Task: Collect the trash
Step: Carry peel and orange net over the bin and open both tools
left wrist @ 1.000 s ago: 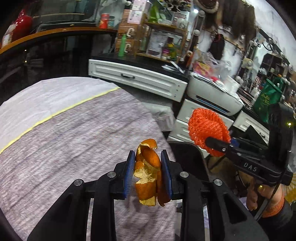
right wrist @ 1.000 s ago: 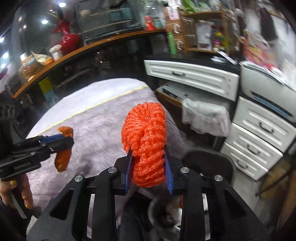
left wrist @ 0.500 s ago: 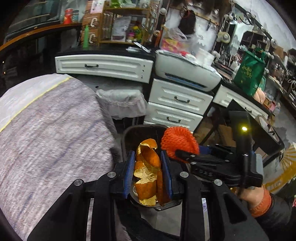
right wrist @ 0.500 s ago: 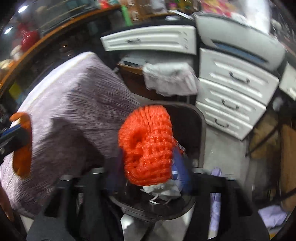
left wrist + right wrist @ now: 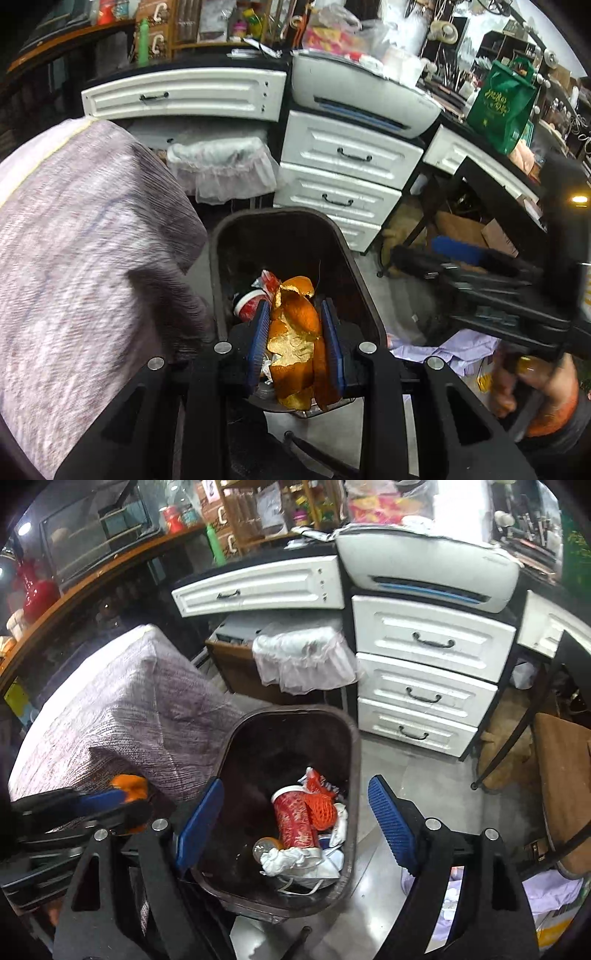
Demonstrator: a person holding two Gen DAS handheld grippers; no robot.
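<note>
— Orange peel, pinched between the blue pads of the left gripper, hanging right over the dark trash bin. Not yet dropped.

— And the orange foam net?

— Down in the bin already, lying against a red-and-white cup, beside crumpled white paper and a face mask. Right gripper spread wide above the bin, nothing between the pads.

— So which step?

— Drop-off, by the look of it: one piece released, one to go. Left side clamped on the peel, poised above the bin's near end in the left wrist view.

— Enough clearance over the rim?

— Looks so. Peel sits inside the rim outline from above, with a red wrapper and the cup visible just past it. Height above the contents hard to judge.

— Next move?

— Probably just opening the left jaws and letting the peel fall. Worth watching for sticking: curled, ragged, pith side facing the camera, possibly damp enough to cling to a pad. A small shake might be needed.

— Anything close by to avoid?

— Grey-purple cloth-covered table right beside the bin on the left; white drawers farther back. Lilac fabric on the floor to the right. Nothing in the way of a straight drop.
</note>
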